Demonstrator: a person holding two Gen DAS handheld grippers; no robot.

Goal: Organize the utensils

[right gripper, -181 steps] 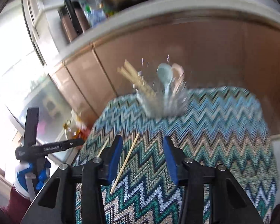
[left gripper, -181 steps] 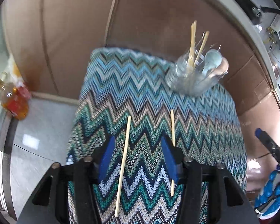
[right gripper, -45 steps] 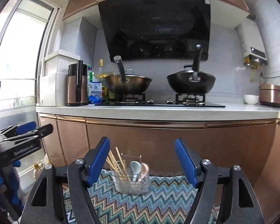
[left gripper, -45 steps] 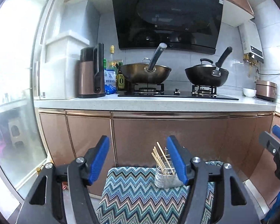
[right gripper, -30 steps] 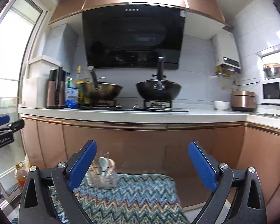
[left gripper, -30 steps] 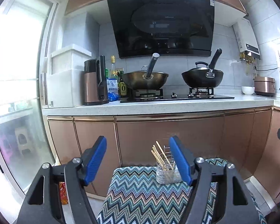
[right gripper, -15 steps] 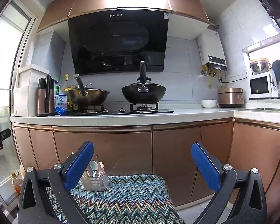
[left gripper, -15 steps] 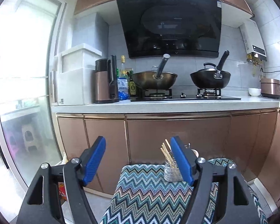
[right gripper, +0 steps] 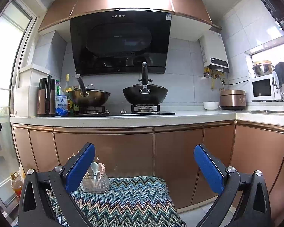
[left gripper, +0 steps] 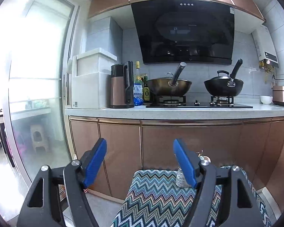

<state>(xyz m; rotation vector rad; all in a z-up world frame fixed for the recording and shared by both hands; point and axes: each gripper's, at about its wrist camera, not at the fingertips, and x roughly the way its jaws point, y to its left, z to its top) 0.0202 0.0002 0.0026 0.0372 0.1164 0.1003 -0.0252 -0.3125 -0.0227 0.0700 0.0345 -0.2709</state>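
Observation:
A clear utensil holder with chopsticks and pale spoons stands at the back left of the zigzag-patterned cloth. My right gripper is open and level above the cloth, with nothing between its blue pads; its left finger covers part of the holder. My left gripper is open too and holds nothing. In the left wrist view the holder is mostly hidden behind the right finger, at the far edge of the cloth. No loose utensil shows on the cloth.
Copper cabinet doors stand right behind the cloth, under a white counter with two woks, a kettle and bottles. An oil bottle sits on the floor at left by a glass sliding door.
Both grippers have lifted from pointing down at loose chopsticks on the cloth to level. Over the last second the left view drifted, putting the holder behind its right finger, and the right jaws stand wider.

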